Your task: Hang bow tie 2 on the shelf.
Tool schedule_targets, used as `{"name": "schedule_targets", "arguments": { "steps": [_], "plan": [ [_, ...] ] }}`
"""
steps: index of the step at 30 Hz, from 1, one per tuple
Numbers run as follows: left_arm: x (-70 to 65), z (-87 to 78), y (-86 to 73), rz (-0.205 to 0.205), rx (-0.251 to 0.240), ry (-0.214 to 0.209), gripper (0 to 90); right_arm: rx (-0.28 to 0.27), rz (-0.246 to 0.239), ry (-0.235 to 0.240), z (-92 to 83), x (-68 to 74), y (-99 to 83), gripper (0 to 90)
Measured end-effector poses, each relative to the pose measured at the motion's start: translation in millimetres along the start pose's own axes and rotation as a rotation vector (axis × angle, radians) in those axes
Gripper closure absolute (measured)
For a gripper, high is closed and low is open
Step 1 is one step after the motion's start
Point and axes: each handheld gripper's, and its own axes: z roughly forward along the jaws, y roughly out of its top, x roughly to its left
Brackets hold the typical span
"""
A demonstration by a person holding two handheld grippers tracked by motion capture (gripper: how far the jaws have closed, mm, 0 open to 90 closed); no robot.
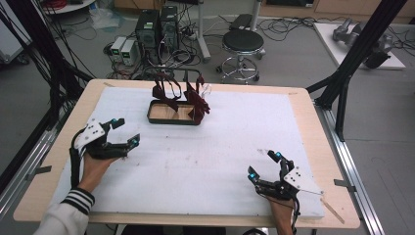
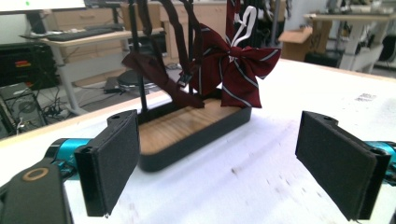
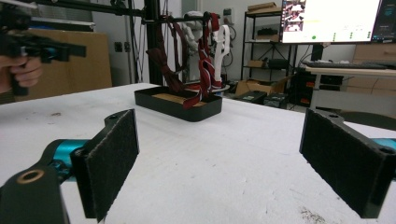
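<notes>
Fingers of both grippers are spread wide with nothing between them, and the maroon striped bow tie (image 2: 243,70) is touched by neither. It is seen hanging from the black rack (image 2: 140,56) that rises out of a dark tray (image 1: 152,117) with a wooden floor, set toward the far middle of the white-covered tabletop (image 1: 220,161); maroon straps (image 2: 163,84) are draped on the same rack, one end trailing down onto the tray floor.

As a judgement, the risk lies in the tangle: if the bow tie is reached for, a strap or the white hook above it could be caught along with it, and the light rack and tray could be dragged or tipped by a pull that is not straight off the bar. A shallow pinch on loose fabric could also slip.

Nearest the tray, the left gripper (image 1: 121,132) is held at the tabletop's left edge, pointed toward the rack. Farther off, the right gripper (image 1: 265,164) is held near the front right corner, well apart from the tray.
</notes>
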Motion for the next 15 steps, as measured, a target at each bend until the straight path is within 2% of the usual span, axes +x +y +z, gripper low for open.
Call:
{"name": "schedule_targets", "arguments": {
  "steps": [3,5,8,15],
  "plan": [
    [-2.3,-15.4,-13.3,-0.03,-0.027,0.025,14.0,-0.002,-0.001,-0.001,0.0,0.2,0.0,10.9],
    [-3.7,-24.6,-19.1,-0.014,-0.037,0.045,14.0,0.001,-0.001,-0.005,-0.2,0.7,0.0,11.0],
    [-4.3,-34.6,-25.0,-0.016,-0.051,0.06,14.0,0.001,-0.007,-0.005,-0.2,0.8,0.0,10.9],
    [-7.9,-47.0,-36.9,-0.015,-0.083,0.086,14.0,0.0,-0.015,-0.009,0.1,1.1,0.1,11.0]
  ]
}}
